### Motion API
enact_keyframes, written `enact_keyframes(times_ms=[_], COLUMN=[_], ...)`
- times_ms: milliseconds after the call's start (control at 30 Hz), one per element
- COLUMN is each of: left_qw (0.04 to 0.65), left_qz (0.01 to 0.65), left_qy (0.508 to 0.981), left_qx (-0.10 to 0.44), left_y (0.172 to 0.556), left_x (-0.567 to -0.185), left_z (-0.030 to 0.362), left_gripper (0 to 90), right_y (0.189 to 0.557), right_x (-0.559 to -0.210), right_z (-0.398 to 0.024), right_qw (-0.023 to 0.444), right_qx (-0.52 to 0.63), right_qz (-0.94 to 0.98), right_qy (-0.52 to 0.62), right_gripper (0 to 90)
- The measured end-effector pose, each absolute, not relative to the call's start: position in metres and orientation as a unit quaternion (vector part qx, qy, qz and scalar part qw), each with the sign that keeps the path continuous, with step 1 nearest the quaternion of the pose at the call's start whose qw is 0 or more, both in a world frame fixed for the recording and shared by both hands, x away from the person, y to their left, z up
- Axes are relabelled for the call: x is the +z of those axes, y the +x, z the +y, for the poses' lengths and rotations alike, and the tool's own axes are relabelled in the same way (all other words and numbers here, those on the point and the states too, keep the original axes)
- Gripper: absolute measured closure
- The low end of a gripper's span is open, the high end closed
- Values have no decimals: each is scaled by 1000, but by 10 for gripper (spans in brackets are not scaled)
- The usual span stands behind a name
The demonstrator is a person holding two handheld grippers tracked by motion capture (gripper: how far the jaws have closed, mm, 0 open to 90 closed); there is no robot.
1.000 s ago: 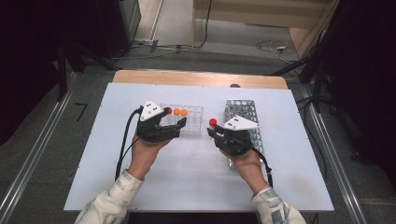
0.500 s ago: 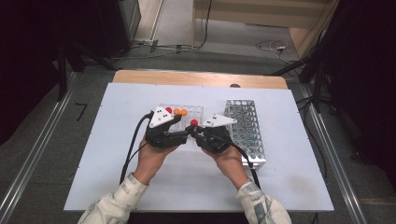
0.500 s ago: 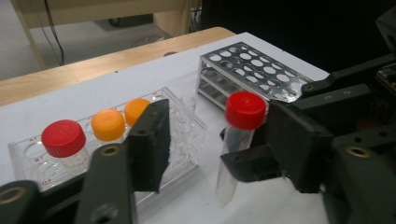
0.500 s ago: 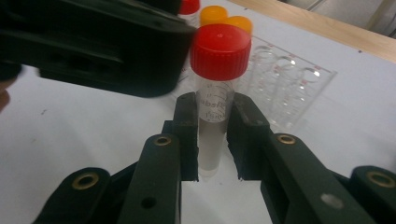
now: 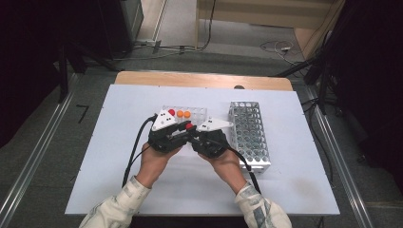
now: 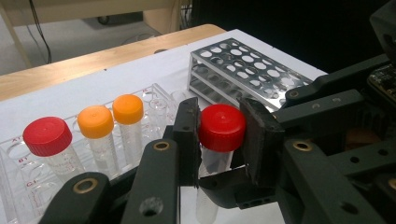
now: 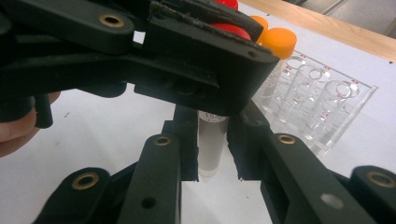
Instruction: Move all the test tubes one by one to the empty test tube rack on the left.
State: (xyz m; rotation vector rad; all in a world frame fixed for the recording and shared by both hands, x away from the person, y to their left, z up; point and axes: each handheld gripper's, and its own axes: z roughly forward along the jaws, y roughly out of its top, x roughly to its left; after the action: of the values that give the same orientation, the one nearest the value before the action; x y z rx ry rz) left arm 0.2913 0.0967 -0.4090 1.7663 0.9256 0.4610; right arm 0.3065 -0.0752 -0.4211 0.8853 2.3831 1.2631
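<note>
A clear tube with a red cap (image 6: 222,127) is held upright between the two grippers at the table's middle. My left gripper (image 6: 219,135) has just been closing, and its pads now press on the cap from both sides. My right gripper (image 7: 212,149) is shut on the tube's body (image 7: 212,140) lower down. In the high view the left gripper (image 5: 177,129) and right gripper (image 5: 192,133) meet nose to nose at the red cap (image 5: 189,126), just in front of the clear rack (image 5: 197,112).
The clear rack (image 6: 14,186) holds one red-capped tube (image 6: 47,136) and two orange-capped tubes (image 6: 95,121). A metal grid rack (image 5: 249,135) stands to the right on the white tabletop (image 5: 119,180). A wooden strip (image 5: 199,80) runs along the far edge.
The right gripper carried the red-capped tube left from the metal rack to the middle. The left gripper came to meet it and its jaws closed on the cap.
</note>
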Motion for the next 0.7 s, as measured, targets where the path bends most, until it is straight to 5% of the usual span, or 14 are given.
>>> enact_keyframes(times_ms=[367, 700], left_qw=[525, 527], left_qz=[395, 410], left_qy=[728, 715], left_qx=[198, 208], left_y=[291, 293], left_x=[-404, -398], left_z=[108, 123], left_gripper=[699, 699], right_y=[298, 289], right_x=[-414, -415], right_z=[-94, -142], right_qw=[145, 163], right_qx=[446, 447], right_qz=[832, 821], right_qy=[295, 317], right_gripper=[421, 356])
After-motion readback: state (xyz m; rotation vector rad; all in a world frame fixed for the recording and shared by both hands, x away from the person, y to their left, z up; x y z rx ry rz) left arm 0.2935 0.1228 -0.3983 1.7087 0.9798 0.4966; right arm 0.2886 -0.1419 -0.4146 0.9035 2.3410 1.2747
